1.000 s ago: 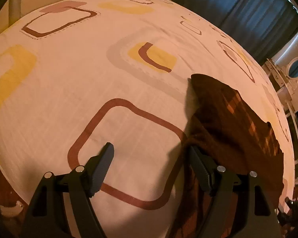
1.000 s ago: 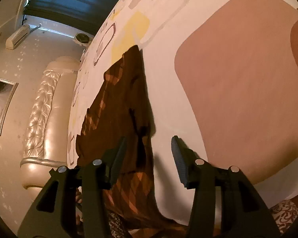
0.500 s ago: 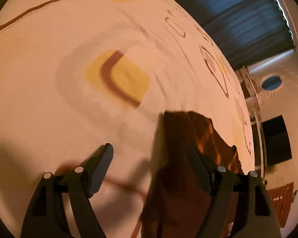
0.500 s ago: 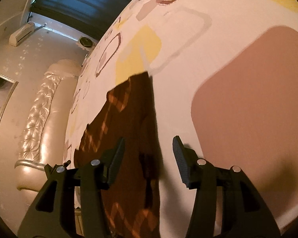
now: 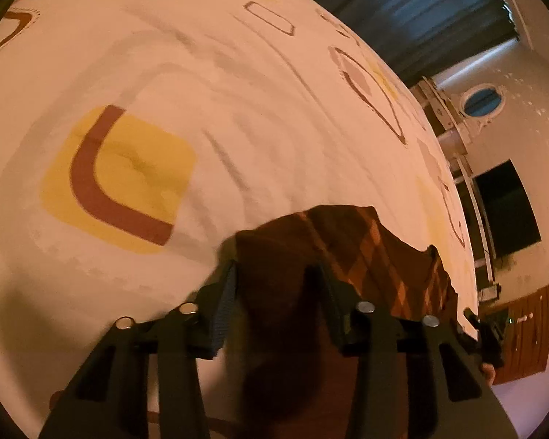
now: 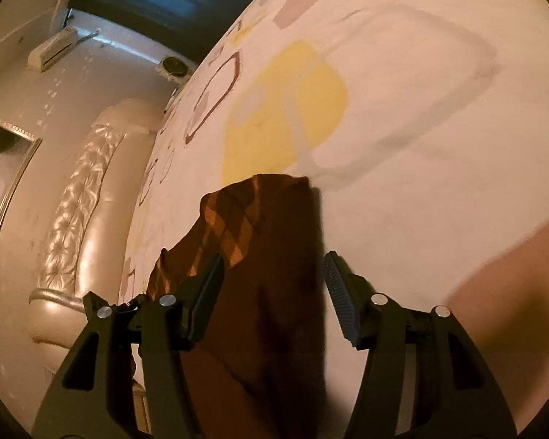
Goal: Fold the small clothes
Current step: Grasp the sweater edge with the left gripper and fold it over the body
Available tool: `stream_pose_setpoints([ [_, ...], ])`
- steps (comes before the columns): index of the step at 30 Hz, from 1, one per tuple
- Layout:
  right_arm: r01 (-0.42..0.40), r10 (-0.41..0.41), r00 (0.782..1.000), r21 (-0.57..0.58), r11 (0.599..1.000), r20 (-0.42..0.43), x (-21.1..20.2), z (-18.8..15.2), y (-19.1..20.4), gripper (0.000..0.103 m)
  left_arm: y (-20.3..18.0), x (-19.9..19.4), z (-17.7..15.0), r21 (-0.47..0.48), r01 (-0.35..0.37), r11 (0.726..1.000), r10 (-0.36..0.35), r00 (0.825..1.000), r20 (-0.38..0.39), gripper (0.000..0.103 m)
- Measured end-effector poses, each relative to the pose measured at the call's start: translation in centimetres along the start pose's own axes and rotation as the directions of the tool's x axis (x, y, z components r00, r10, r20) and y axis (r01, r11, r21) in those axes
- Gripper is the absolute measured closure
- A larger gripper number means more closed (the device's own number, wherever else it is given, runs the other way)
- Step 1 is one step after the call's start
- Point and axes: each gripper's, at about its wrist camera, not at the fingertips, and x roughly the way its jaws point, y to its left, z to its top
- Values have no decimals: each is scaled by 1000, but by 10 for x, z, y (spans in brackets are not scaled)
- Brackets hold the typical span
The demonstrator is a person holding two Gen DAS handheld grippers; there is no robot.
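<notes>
We see a brown garment (image 5: 347, 252) with an orange diamond check lying on a bed (image 5: 238, 109), whose sheet is pale with yellow patches and brown rounded outlines.

Left wrist view: the left gripper (image 5: 274, 274) points down at the near edge of the garment. Its jaws have just been closing, and the cloth now sits between them; the left finger stands at the garment's left border and the right finger rests over the dark cloth. A gap remains between the fingers, and we cannot tell whether the pads already press on the fabric. The checked part of the garment extends beyond and to the right of this gripper.

Right wrist view: the right gripper (image 6: 274, 267) straddles the same garment (image 6: 271, 219) from the other side. Its jaws have just been opening and stand apart. The dark strip of cloth runs up between the fingers without visibly touching either pad; the right finger lies over bare sheet just beside the garment's right edge, and the checked part spreads to the left behind the left finger. A padded headboard (image 6: 73, 212) lies at the far left.
</notes>
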Motion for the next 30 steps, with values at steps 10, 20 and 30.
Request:
stream_pose_setpoints([
  [10, 85, -80, 996, -121, 989, 44, 14, 5, 11, 95, -14, 3, 11, 104, -129, 986, 117, 987, 112, 96],
  [20, 5, -4, 998, -14, 1000, 70, 13, 1, -16, 95, 15, 10, 12, 10, -77, 997, 75, 992, 100, 96],
  [30, -27, 26, 999, 31, 999, 39, -46, -28, -36, 69, 32, -34, -22, 0, -25, 1000, 25, 998, 66, 81],
])
